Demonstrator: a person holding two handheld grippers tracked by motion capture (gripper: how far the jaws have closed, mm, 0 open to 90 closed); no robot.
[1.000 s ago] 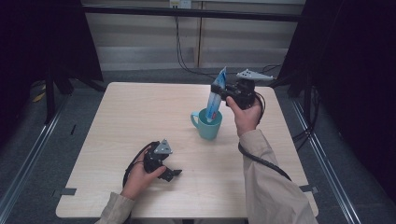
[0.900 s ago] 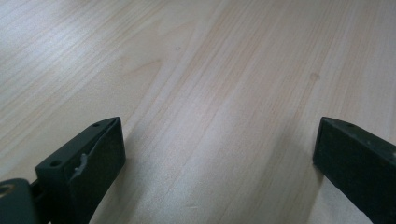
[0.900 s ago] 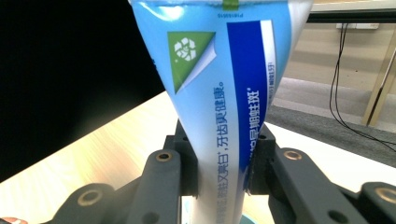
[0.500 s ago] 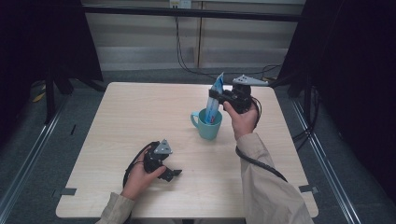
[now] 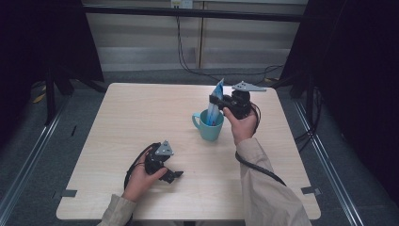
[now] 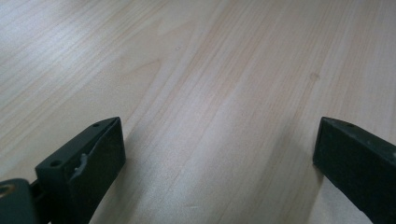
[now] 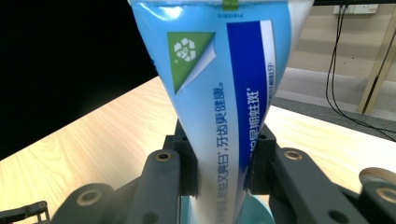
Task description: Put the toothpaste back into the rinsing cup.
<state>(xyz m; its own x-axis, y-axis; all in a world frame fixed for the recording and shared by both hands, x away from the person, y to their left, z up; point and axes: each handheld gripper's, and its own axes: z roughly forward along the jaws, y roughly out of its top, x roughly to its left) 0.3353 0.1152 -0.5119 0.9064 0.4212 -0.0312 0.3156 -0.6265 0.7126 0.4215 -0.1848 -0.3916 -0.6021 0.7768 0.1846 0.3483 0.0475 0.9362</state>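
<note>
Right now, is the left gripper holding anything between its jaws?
No, the left gripper has its jaws spread wide with only bare table between them.

Beige sleeves [image 5: 263,188], black tongs [image 5: 175,175], seemingly grey plates [image 5: 248,86]

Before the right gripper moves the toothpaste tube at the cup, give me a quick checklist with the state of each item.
1. Right gripper shut on the toothpaste tube: ok.
2. Tube's lower end inside the teal cup: ok.
3. Cup standing upright on the table: ok.
4. Left gripper open, holding nothing, low over bare table: ok.
5. Left gripper well apart from the cup: ok.
6. Tube's cap touching the cup bottom: cannot tell, hidden inside the cup.
</note>
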